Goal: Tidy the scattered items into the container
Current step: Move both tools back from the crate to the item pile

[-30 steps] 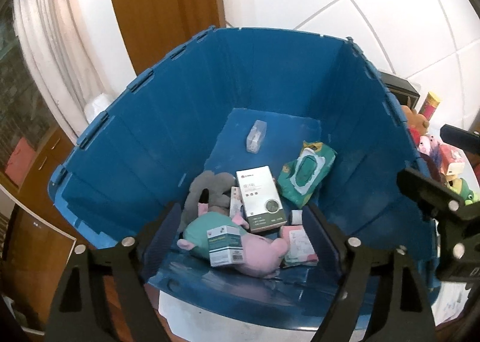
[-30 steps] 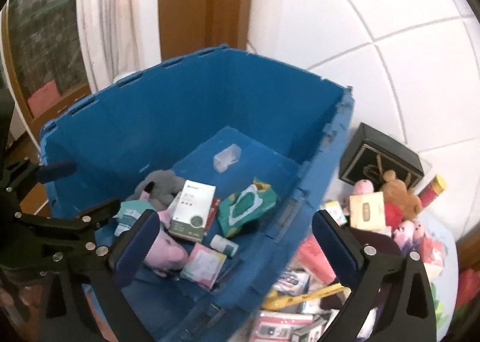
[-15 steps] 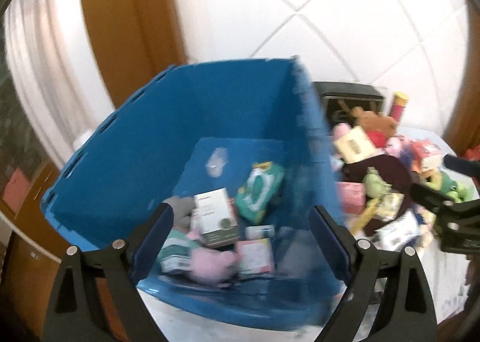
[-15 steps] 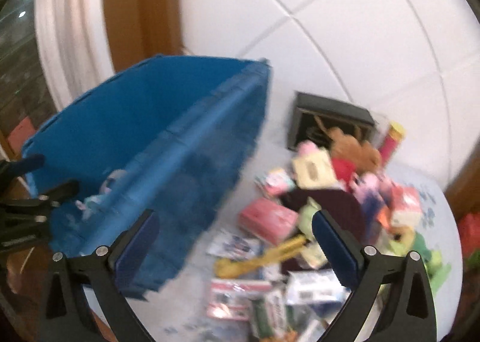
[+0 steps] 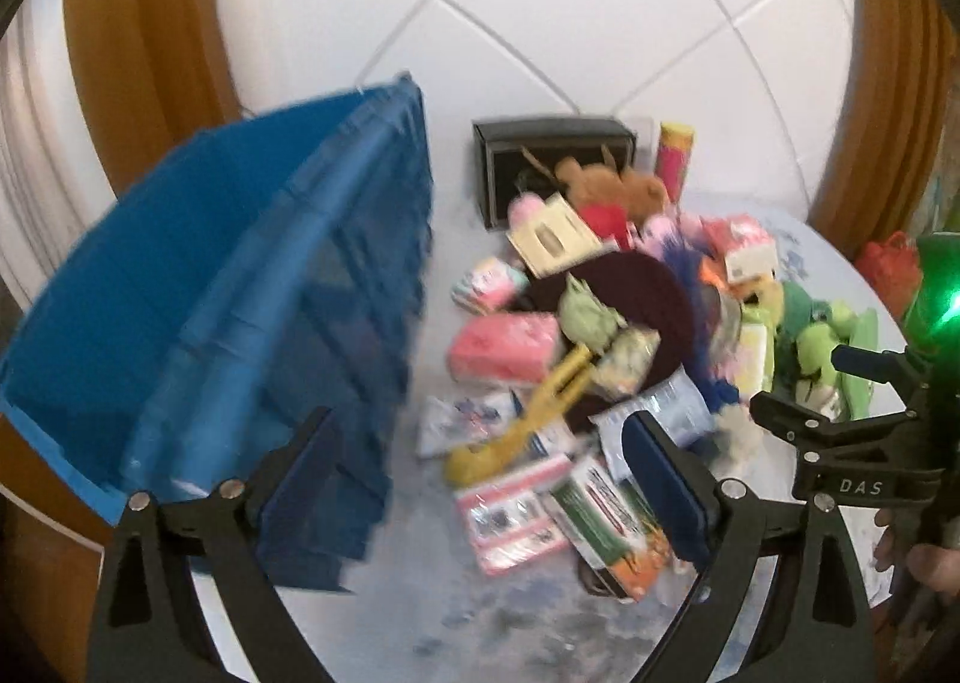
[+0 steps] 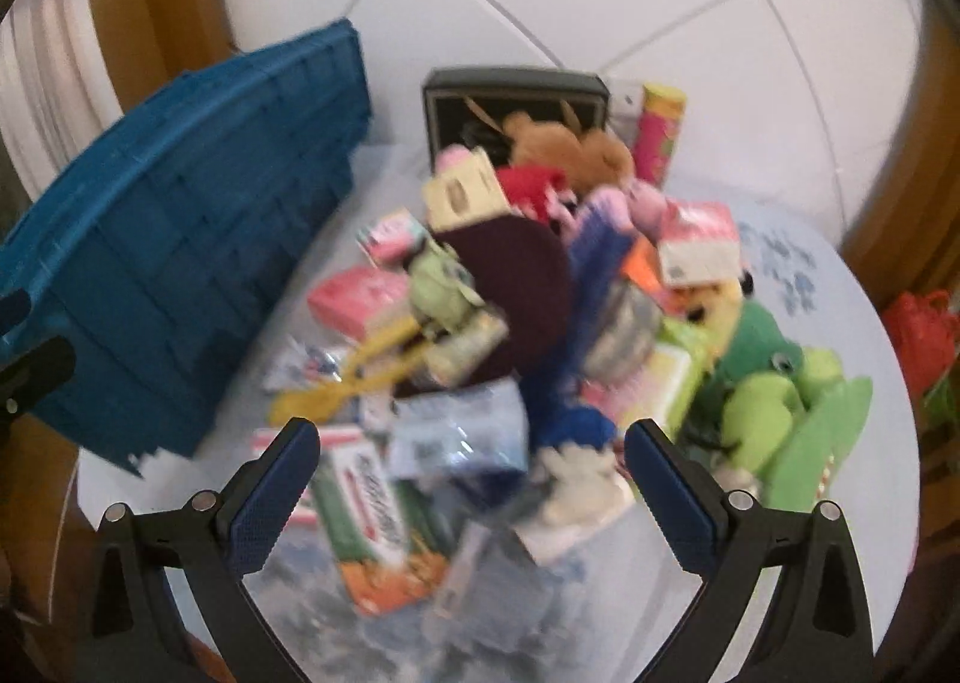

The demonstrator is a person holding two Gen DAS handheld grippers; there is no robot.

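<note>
The blue crate (image 5: 240, 293) stands at the left of a round table, and only its ribbed outer wall (image 6: 180, 263) shows. Scattered items lie in a heap to its right: a pink pack (image 5: 504, 347), a yellow strap-like thing (image 5: 528, 413), a maroon cap (image 6: 516, 287), a green and orange box (image 6: 372, 515), a blue-white pouch (image 6: 462, 431) and a green plush (image 6: 762, 383). My left gripper (image 5: 474, 431) hangs open above the heap's near left side with nothing between its fingers. My right gripper (image 6: 471, 434) is open and empty above the pouch. Both pictures are blurred.
A black box (image 5: 552, 155), a brown plush (image 5: 612, 191) and a pink tube can (image 5: 675, 155) sit at the back by the white tiled wall. The pale tablecloth (image 6: 798, 263) ends in a curved edge on the right, with a red bag (image 6: 918, 323) beyond it.
Both grippers have swung right, away from over the crate's inside to above the heap on the table. The crate has slid to the left of both views. The left jaws stand a little wider.
</note>
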